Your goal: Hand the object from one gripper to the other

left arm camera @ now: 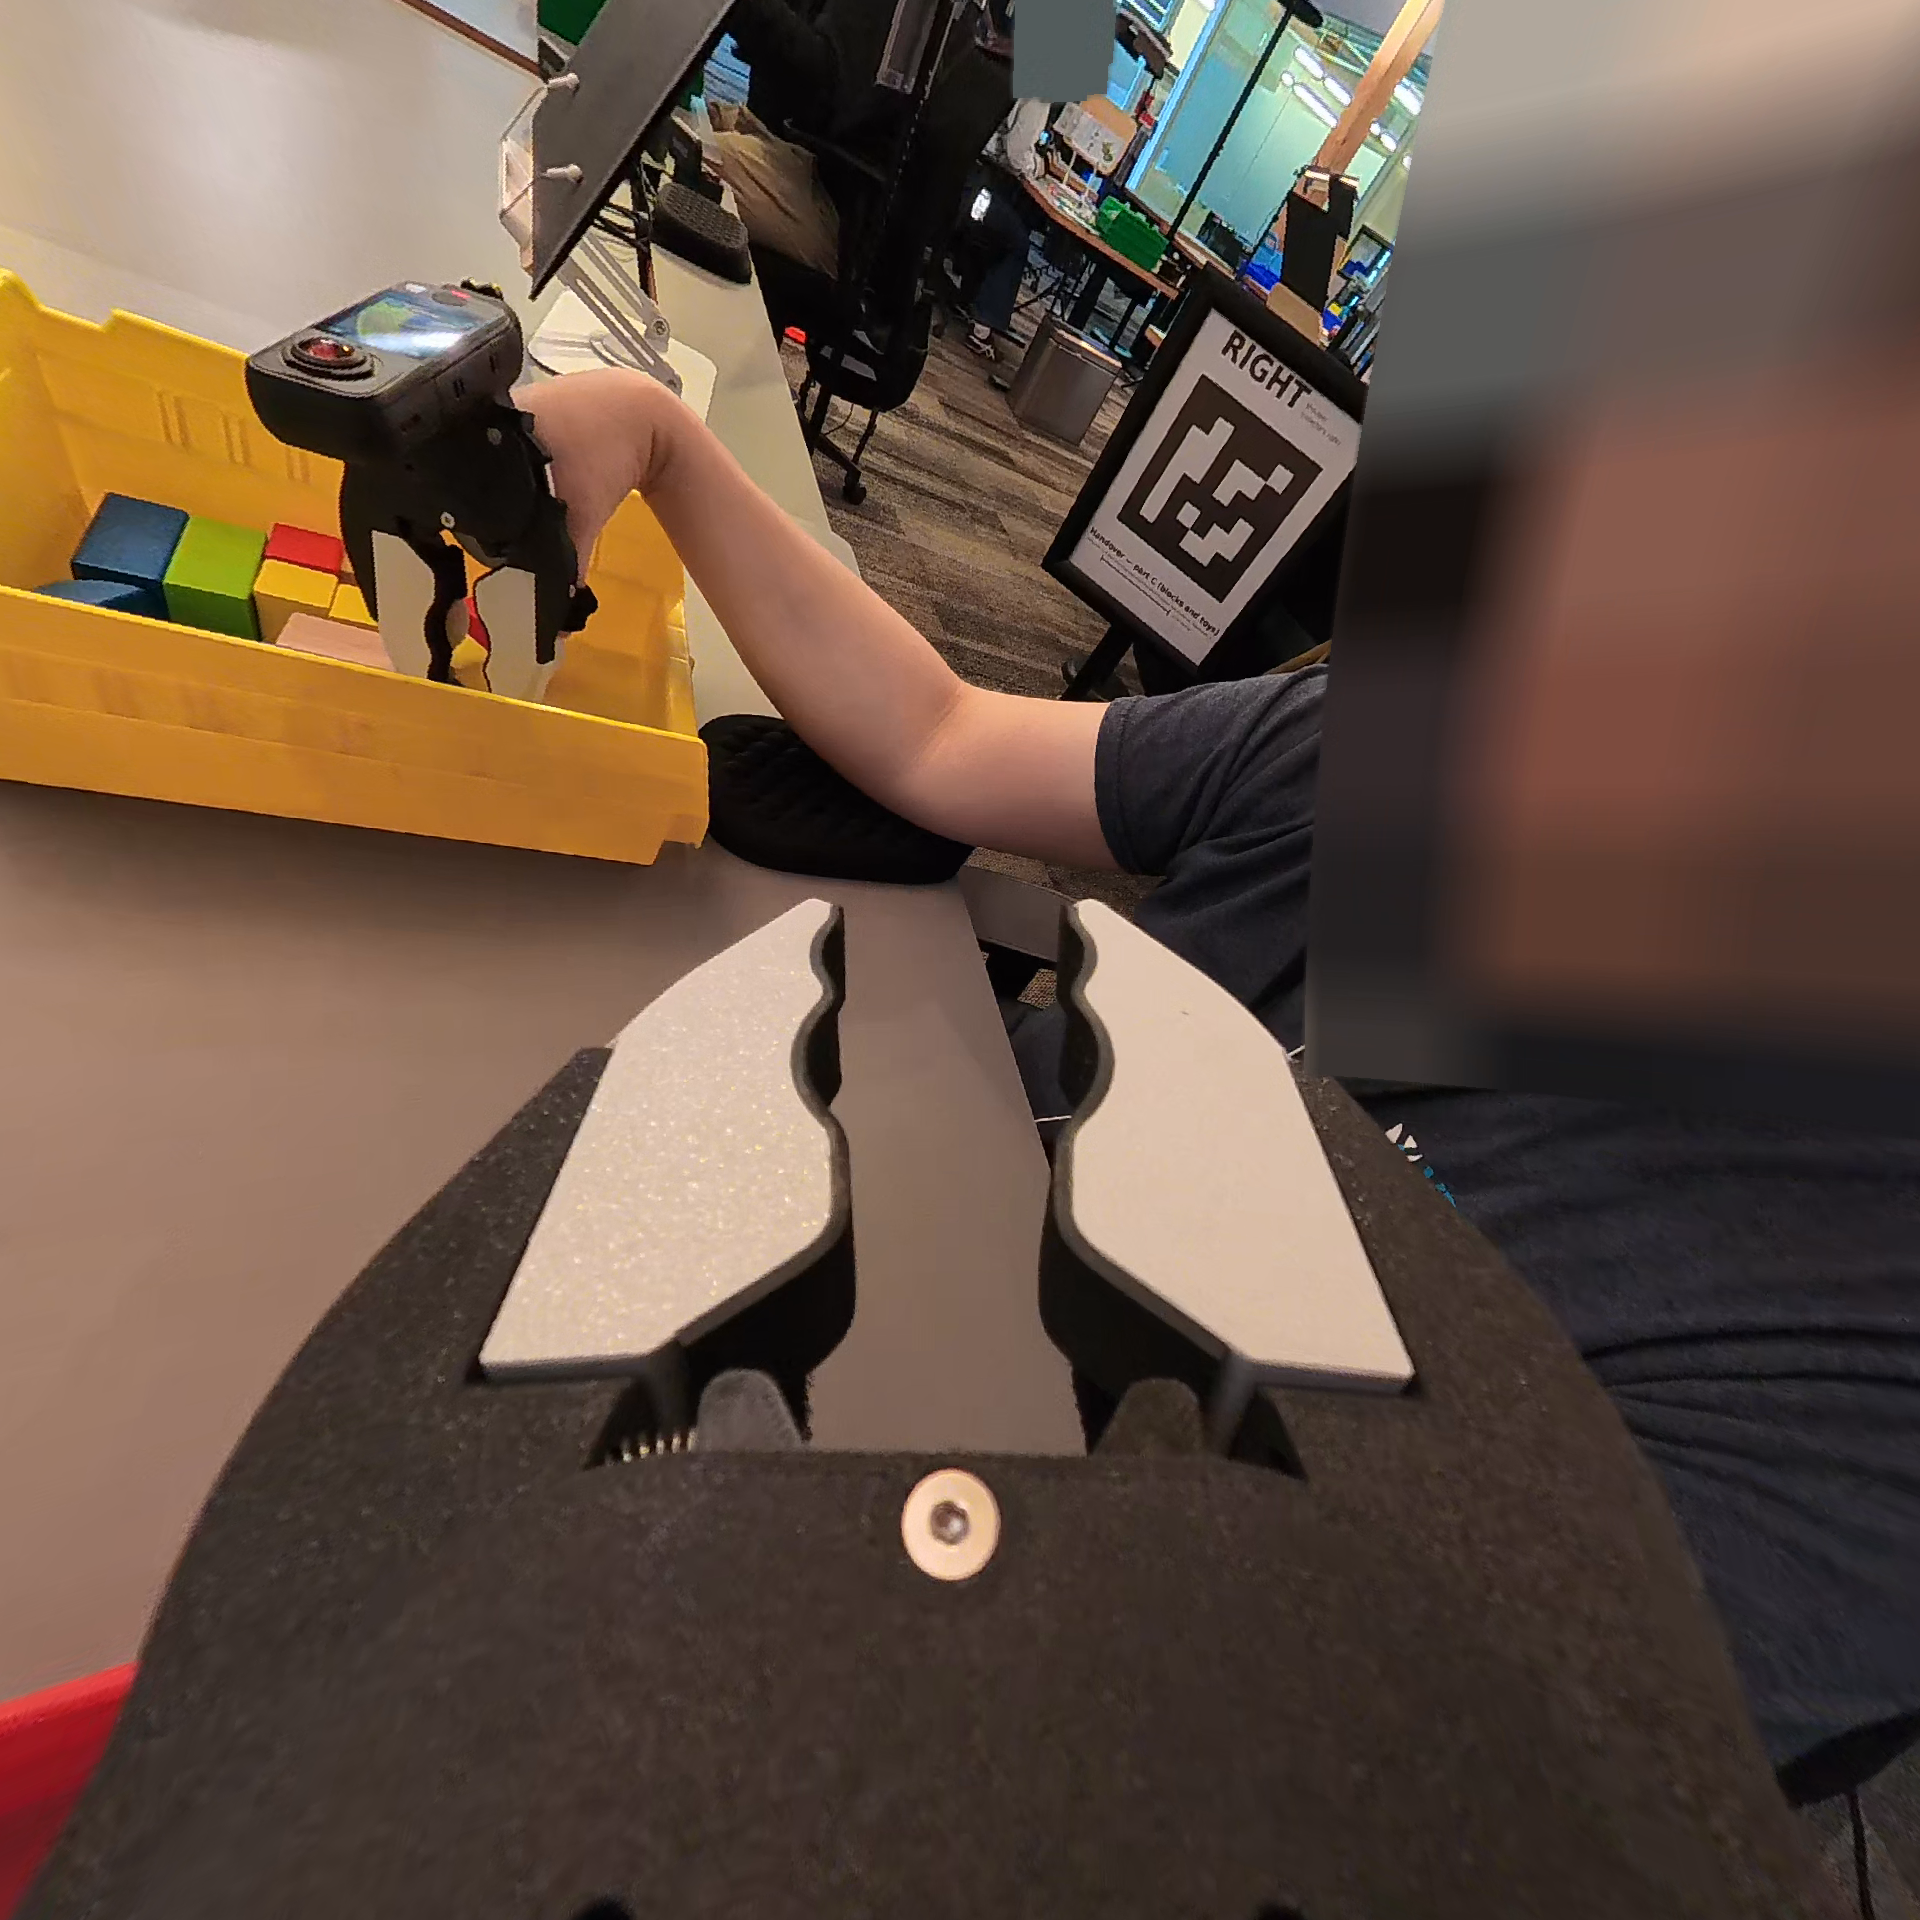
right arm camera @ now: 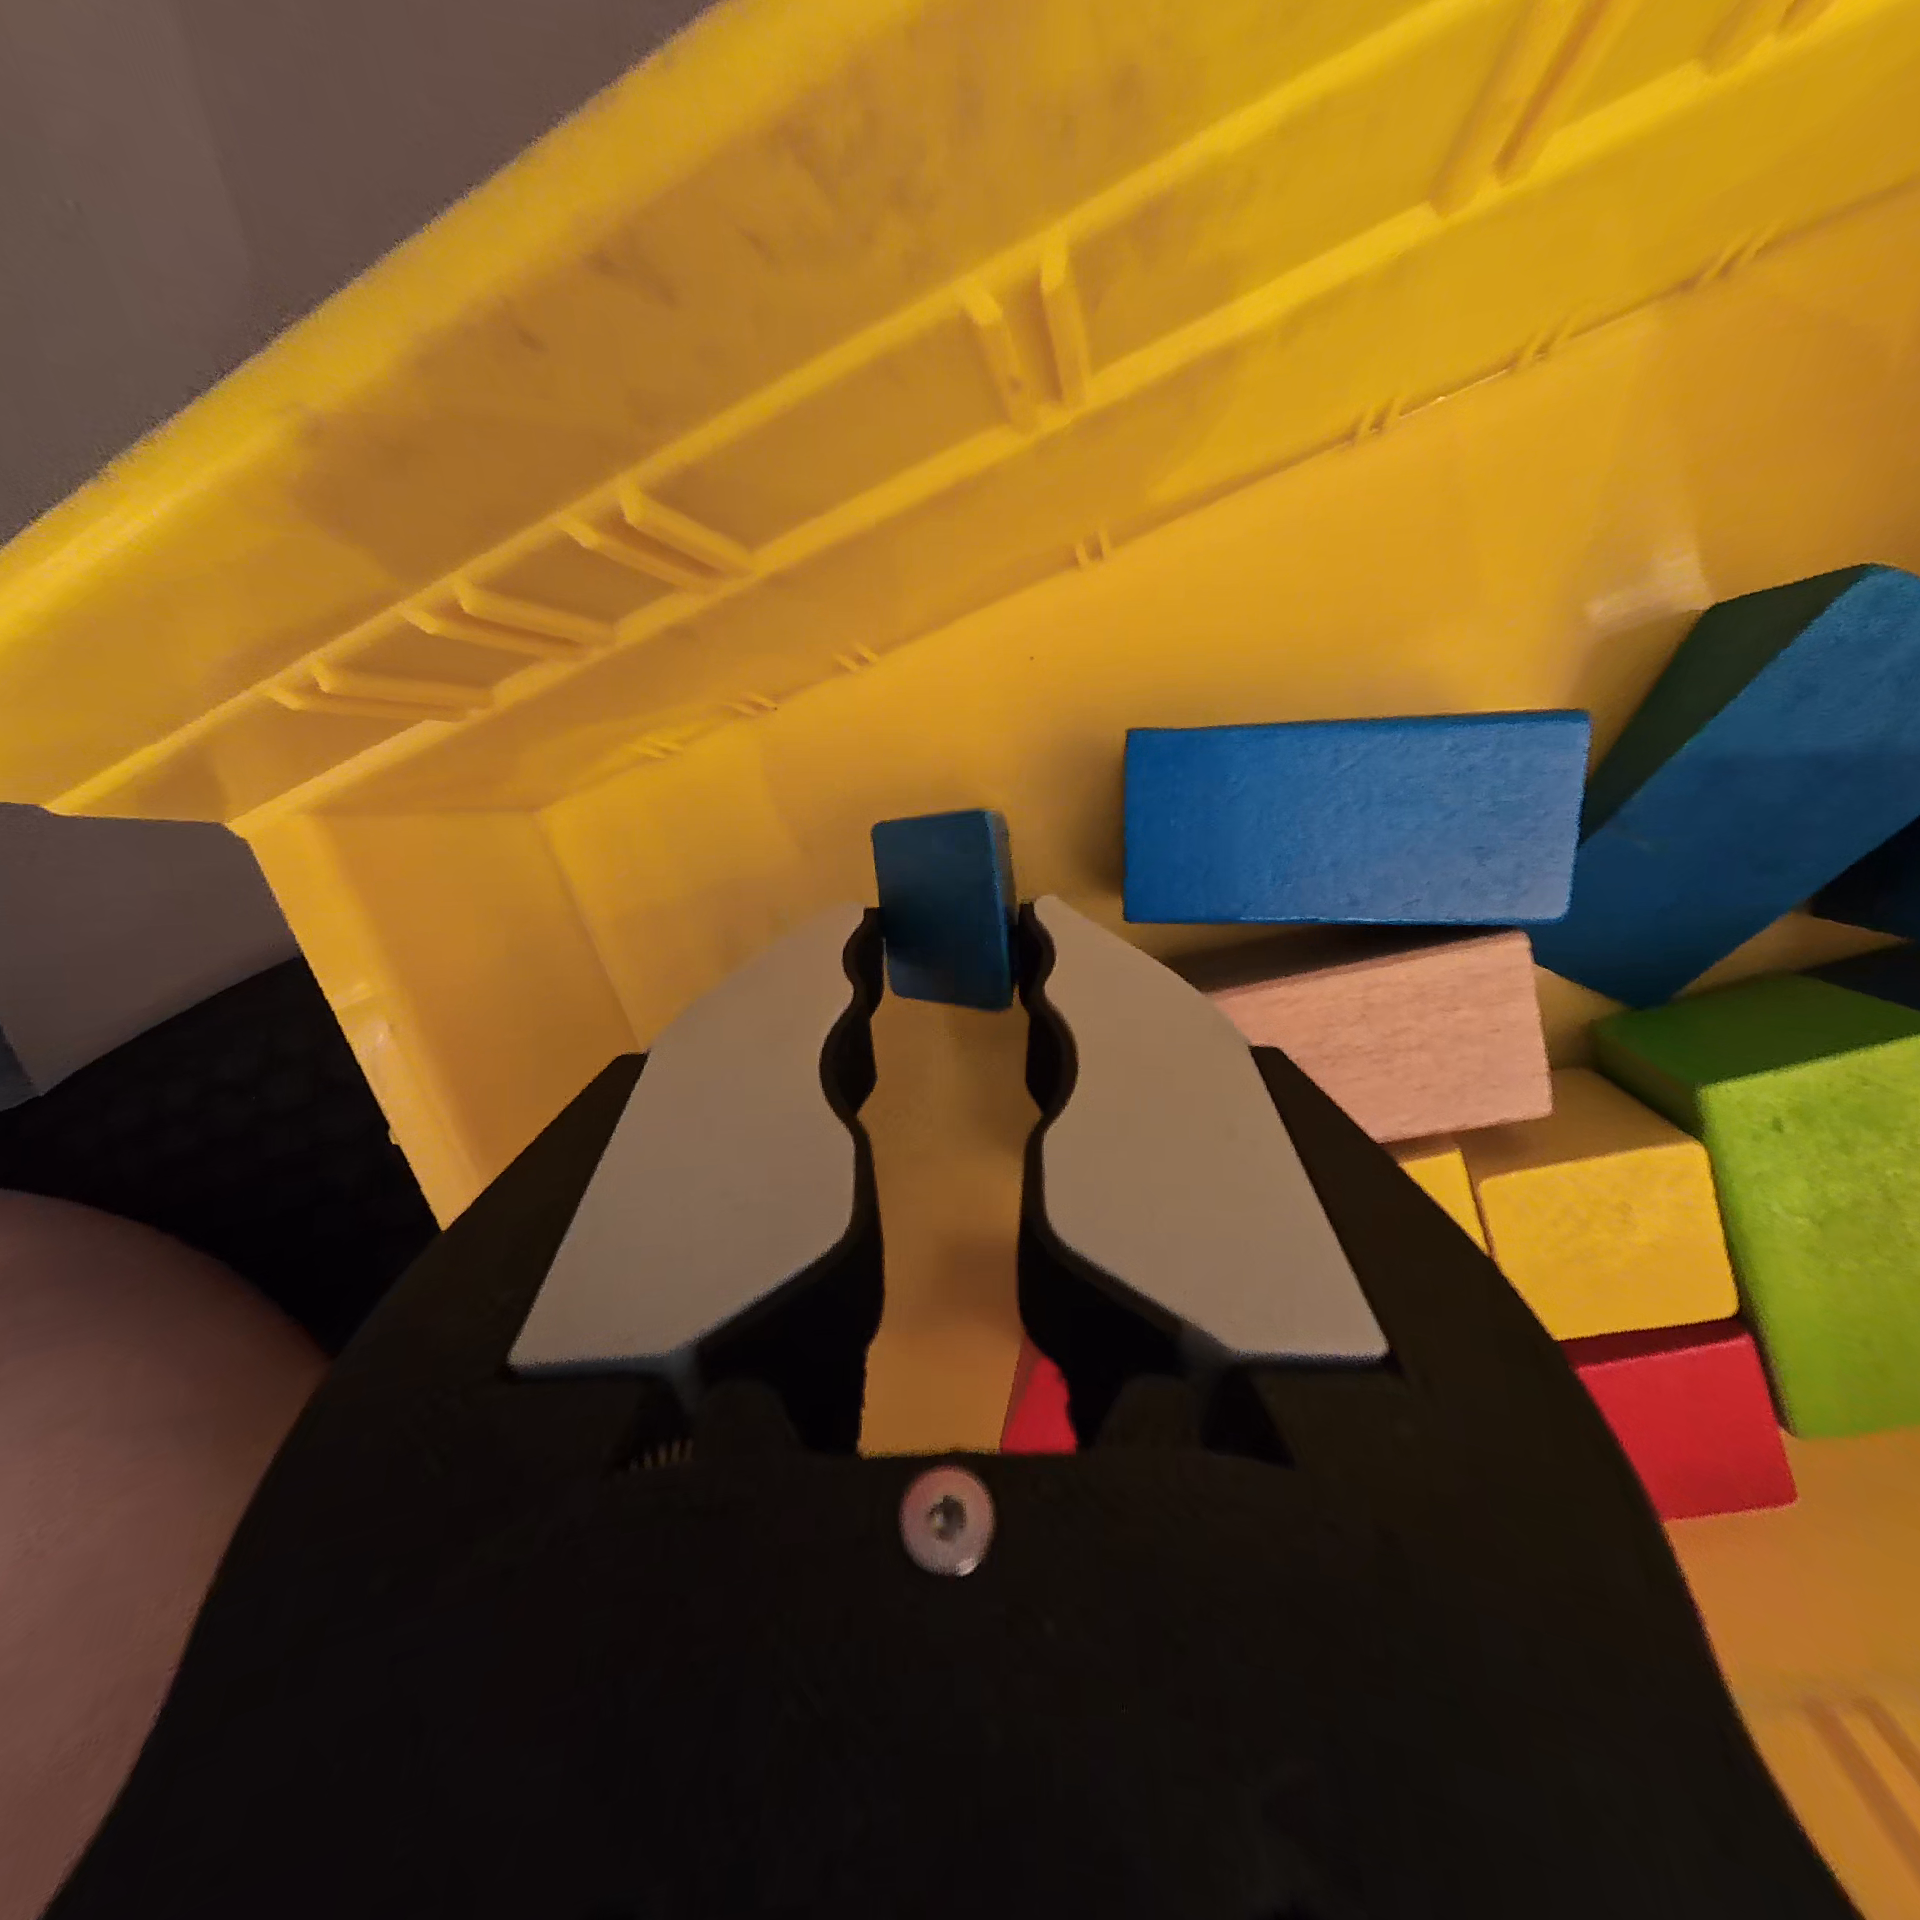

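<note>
Here the yellow bin (right arm camera: 727,312) fills the space ahead of the right gripper (right arm camera: 948,914), whose fingers clamp a small blue block (right arm camera: 945,904) at their tips, its lower part hidden. The left gripper (left arm camera: 948,925) hovers apart, holding nothing, over the grey table (left arm camera: 260,1039).

Grey table (left arm camera: 312,1039) bearing yellow bin (left arm camera: 343,748)

Left claw (left arm camera: 951,925) gaping, level; right claw (right arm camera: 951,920) clamped, angled downward.
</note>
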`<state>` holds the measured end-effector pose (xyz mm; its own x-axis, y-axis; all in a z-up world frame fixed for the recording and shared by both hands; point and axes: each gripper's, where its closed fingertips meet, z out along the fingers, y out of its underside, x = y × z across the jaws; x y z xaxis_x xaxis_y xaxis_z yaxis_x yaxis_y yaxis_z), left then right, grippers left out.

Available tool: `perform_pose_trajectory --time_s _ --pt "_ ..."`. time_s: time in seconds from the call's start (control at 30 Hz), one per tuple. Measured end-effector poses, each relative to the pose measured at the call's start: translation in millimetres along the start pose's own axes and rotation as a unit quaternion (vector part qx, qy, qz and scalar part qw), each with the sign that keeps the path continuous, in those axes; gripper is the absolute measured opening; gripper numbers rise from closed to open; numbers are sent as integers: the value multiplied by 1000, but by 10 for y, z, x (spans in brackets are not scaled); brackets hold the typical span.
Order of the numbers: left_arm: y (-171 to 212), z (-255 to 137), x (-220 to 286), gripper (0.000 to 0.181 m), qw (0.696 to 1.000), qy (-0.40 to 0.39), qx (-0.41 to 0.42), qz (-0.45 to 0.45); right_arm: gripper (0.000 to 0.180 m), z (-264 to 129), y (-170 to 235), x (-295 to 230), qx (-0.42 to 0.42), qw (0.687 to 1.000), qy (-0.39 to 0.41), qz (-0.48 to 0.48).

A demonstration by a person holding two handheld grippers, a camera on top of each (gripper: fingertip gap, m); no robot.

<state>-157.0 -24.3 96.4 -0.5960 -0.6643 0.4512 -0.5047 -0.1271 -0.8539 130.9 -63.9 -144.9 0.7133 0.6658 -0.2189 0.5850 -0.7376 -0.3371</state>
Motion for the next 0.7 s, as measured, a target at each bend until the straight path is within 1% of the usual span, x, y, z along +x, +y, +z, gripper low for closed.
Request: perform_pose_trajectory --time_s 0.23,0.7 --pt "10 -9 1 38 1000 -1 -2 -1 26 -22 6 17 -14 1000 18 -1" --pt "8 -37 3 38 1000 -1 1 -3 26 25 62 -66 -53 999 6 10"
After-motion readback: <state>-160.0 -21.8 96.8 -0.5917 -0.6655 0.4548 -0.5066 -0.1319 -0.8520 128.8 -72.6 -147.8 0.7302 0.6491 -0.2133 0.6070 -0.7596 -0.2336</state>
